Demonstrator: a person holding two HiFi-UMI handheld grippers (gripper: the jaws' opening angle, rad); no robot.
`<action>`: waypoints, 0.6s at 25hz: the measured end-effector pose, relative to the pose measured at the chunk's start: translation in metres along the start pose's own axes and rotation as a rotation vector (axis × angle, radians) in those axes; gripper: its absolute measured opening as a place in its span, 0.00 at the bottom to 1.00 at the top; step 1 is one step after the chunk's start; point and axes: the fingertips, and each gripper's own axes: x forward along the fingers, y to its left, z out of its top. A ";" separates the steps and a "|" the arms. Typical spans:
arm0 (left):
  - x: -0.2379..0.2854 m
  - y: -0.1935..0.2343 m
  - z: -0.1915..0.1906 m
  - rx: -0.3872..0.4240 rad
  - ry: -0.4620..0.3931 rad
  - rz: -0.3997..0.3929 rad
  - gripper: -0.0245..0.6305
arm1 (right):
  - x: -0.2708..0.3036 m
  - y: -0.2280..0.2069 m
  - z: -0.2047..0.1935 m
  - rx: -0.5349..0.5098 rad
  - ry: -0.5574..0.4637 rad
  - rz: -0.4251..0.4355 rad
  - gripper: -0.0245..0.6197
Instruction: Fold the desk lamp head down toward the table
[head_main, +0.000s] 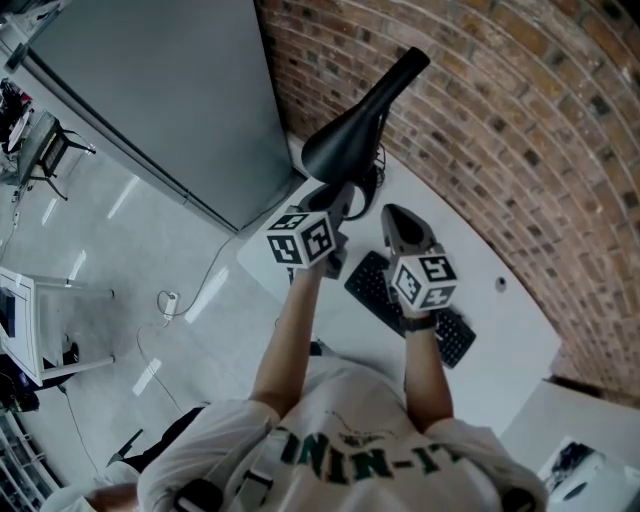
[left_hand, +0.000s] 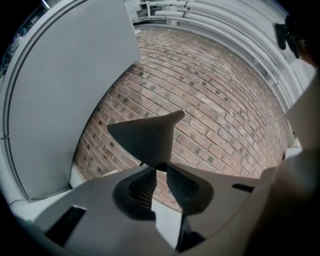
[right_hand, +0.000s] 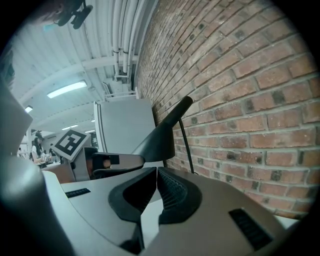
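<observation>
1. At the far left we see a tall grey panel (head_main: 170, 90) standing on the pale floor (head_main: 130, 240). A white cord (head_main: 168, 299) lies on that floor near the worktop's edge.
2. Our left tongs (left_hand: 161, 172) reach out over the back left corner of the white worktop (head_main: 510, 330) and pinch the lower rim of the lamp head (head_main: 355, 125). The ribbed pads (left_hand: 142, 185) sit close together, with only that thin rim between their tips.
3. The black, cone-shaped lamp head hangs above the worktop, close to the brick wall (head_main: 520, 130). It is tilted, with its wide mouth low toward our left tongs and its narrow end higher, pointing at the bricks.
4. A thin stem (right_hand: 186, 145) runs down behind the lamp head, just beside the wall.
5. Our right tongs (right_hand: 157, 172) are pressed together with nothing between them. They sit just to the right of the left tongs and do not touch the lamp.
6. A black keyboard (head_main: 372, 283) lies on the worktop under our right hand.
7. The brick wall runs along the back and right side of the worktop.
</observation>
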 end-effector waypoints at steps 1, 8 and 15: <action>0.002 0.001 -0.001 -0.007 0.003 -0.002 0.13 | 0.000 -0.001 -0.001 0.001 0.000 -0.002 0.05; 0.013 0.005 -0.011 -0.054 0.019 -0.017 0.13 | 0.005 -0.011 -0.004 0.018 0.007 -0.014 0.05; 0.022 0.010 -0.018 -0.099 0.029 -0.040 0.13 | 0.009 -0.015 -0.008 0.028 0.013 -0.024 0.05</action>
